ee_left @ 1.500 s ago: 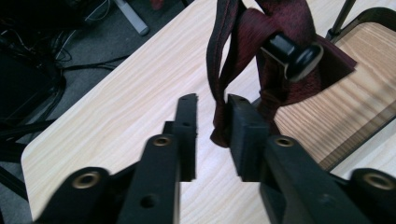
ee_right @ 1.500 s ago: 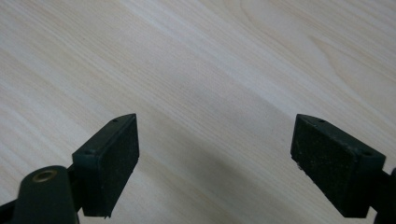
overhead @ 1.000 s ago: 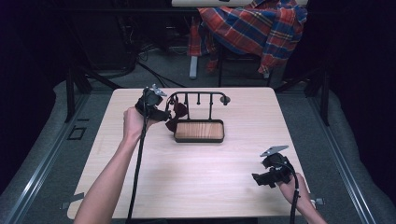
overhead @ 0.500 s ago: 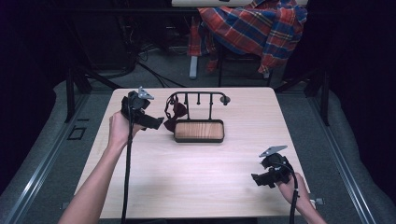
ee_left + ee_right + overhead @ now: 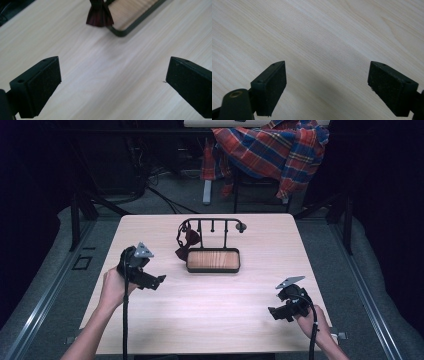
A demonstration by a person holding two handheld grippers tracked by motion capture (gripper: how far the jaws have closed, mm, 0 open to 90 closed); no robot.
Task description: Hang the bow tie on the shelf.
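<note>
A: Start with the biggest thing. What's under everything?

B: A pale wooden table [image 5: 210, 320]. On it, toward the far edge, stands a black wire rack [image 5: 212, 245] with a wood-lined tray for a base and a rail of hooks above. I'll place everything else from that rack.

A: Anything beyond it?

B: A red and blue plaid cloth [image 5: 272, 152] is draped over something past the table, behind the rack and to its right.

A: And the grippers?

B: The left gripper [image 5: 159, 281] is in front of the rack and to its left, near it but not touching, held just over the table. Its jaws stand wide with bare wood between them; they have just been opening. The right gripper [image 5: 272, 312] is well in front of the rack and to its right, near the table's near edge, jaws also spread wide over bare wood.

A: What's the smallest piece?

B: A dark red bow tie [image 5: 186, 245] hanging at the rack's left end, its lower wing reaching down beside the tray's left corner. In the left gripper view that bow tie [image 5: 99, 15] sits ahead of the open jaws, apart from them.
</note>
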